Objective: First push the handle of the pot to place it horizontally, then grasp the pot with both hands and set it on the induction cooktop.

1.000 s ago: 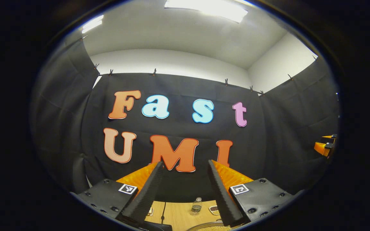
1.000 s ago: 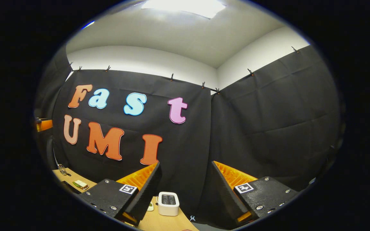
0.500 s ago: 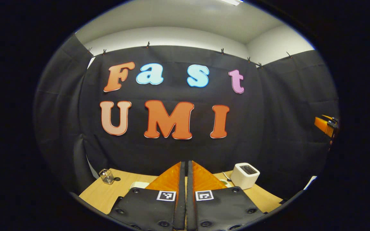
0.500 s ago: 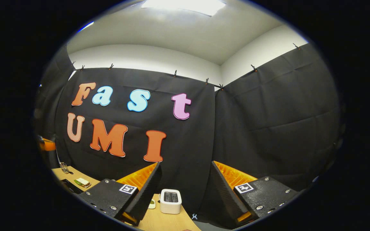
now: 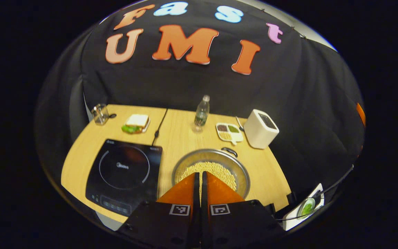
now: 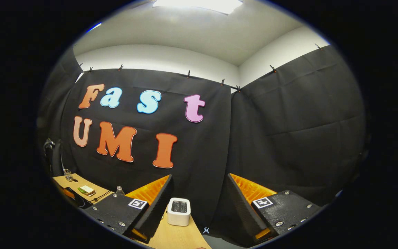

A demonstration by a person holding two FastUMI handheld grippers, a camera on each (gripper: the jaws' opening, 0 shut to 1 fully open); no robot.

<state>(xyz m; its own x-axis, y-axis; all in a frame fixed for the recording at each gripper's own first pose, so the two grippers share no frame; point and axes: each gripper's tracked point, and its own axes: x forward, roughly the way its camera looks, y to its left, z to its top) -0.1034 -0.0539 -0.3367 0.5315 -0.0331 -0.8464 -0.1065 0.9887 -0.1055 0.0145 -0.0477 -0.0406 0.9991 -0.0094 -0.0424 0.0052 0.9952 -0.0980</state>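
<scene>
Left gripper view: left tool (image 5: 200, 178) closed above pot (image 5: 211, 172); right tool (image 6: 199, 193) spread wide; cooktop (image 5: 124, 176) logo illegible.

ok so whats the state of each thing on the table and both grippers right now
pot: on the table right of the cooktop, filled with pale grains, not gripped
cooktop: bare, nothing on it
bottle: upright, capped
glass: upright
toaster: upright, slots up
left gripper: shut, holding nothing, over the pot
right gripper: open, holding nothing

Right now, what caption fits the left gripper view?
Shut left gripper above a pot of grains, beside the induction cooktop.
</scene>
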